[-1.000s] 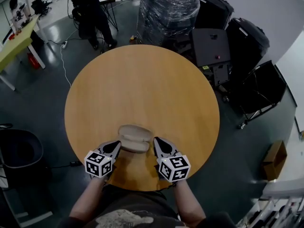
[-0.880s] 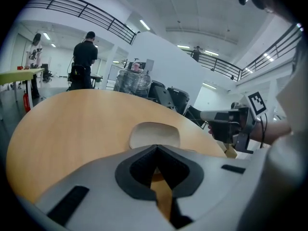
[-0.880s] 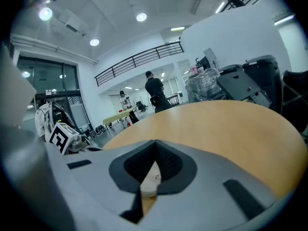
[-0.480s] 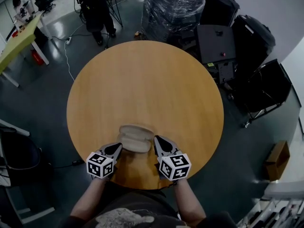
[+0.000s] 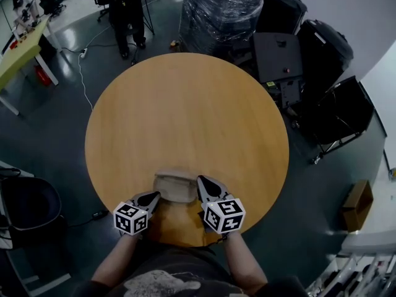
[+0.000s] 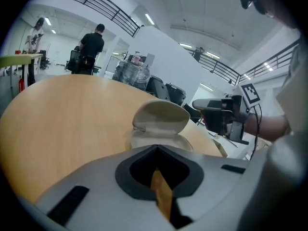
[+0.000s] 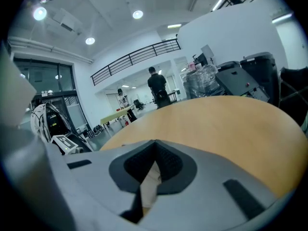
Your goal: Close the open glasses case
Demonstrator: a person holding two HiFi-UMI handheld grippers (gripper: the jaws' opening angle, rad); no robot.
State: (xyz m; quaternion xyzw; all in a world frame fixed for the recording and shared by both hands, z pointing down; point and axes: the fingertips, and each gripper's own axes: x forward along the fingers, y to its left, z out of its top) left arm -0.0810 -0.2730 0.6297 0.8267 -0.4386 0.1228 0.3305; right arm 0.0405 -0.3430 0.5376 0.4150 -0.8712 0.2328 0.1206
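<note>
As lid (image 6: 161,114) gapes, beige oval case (image 5: 176,187), wooden table (image 5: 185,116)

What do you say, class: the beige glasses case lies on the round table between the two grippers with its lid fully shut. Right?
Wrong about the lid. The beige glasses case lies on the round table between the left gripper and the right gripper, but its lid stands raised, as the left gripper view shows.
</note>
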